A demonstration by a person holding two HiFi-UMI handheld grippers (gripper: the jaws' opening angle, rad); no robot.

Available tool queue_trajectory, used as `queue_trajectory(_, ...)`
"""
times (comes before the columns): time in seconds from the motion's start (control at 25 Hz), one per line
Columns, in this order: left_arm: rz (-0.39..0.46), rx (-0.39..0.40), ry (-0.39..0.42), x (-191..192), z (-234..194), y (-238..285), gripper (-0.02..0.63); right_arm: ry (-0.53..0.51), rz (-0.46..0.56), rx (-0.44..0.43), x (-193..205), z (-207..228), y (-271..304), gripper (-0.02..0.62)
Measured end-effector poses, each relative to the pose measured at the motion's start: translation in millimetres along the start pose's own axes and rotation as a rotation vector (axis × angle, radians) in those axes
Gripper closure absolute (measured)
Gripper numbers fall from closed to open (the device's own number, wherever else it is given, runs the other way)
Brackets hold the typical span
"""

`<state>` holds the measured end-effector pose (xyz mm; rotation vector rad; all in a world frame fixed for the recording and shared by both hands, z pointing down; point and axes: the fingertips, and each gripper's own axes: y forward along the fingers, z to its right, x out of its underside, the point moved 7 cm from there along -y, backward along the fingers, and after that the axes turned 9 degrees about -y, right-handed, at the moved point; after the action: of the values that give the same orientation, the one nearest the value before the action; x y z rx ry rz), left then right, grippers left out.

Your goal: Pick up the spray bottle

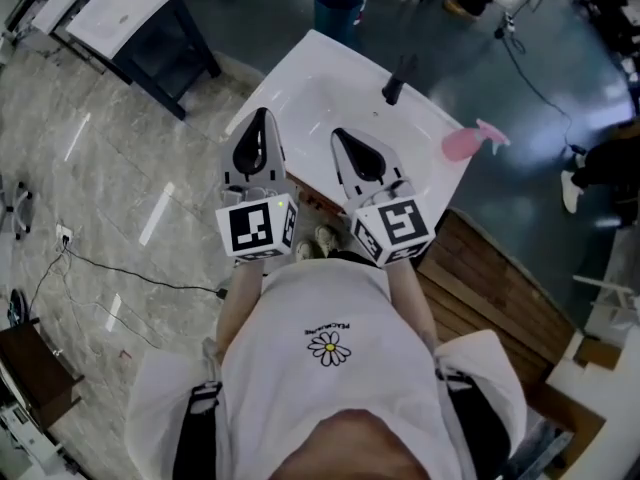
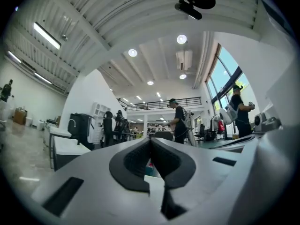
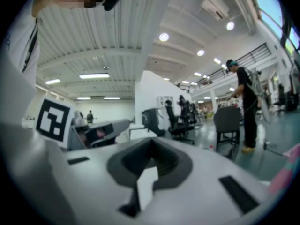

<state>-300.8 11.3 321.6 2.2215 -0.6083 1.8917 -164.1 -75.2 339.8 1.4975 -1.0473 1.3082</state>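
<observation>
Left gripper (image 1: 262, 116): jaws pressed together and empty, as its own view (image 2: 151, 139) shows; held just in front of the person's chest, over the near edge of the table (image 1: 330, 88).
Right gripper (image 1: 340, 134): jaws closed tip to tip with nothing between them (image 3: 151, 140); just beside the left gripper, also at the near edge.
Bottle (image 1: 470, 141): pink, at the table's right corner, touched by neither gripper.
Bottle to right gripper: off to its right and a little farther out, well apart; a blurred pink shape at the right edge of the right gripper view (image 3: 287, 171).
Bottle to left gripper: farther still, beyond the right gripper.
Black object (image 1: 397, 80): on the table's far side, between the grippers and the bottle.
Bin (image 1: 338, 8): blue, on the floor past the table.
</observation>
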Motion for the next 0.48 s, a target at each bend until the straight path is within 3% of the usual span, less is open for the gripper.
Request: queue_trajectory(0.48,-0.079,0.518,-0.037,35,164,53,0.586,0.027,-0.020,0.572,16,82,-149,0.566)
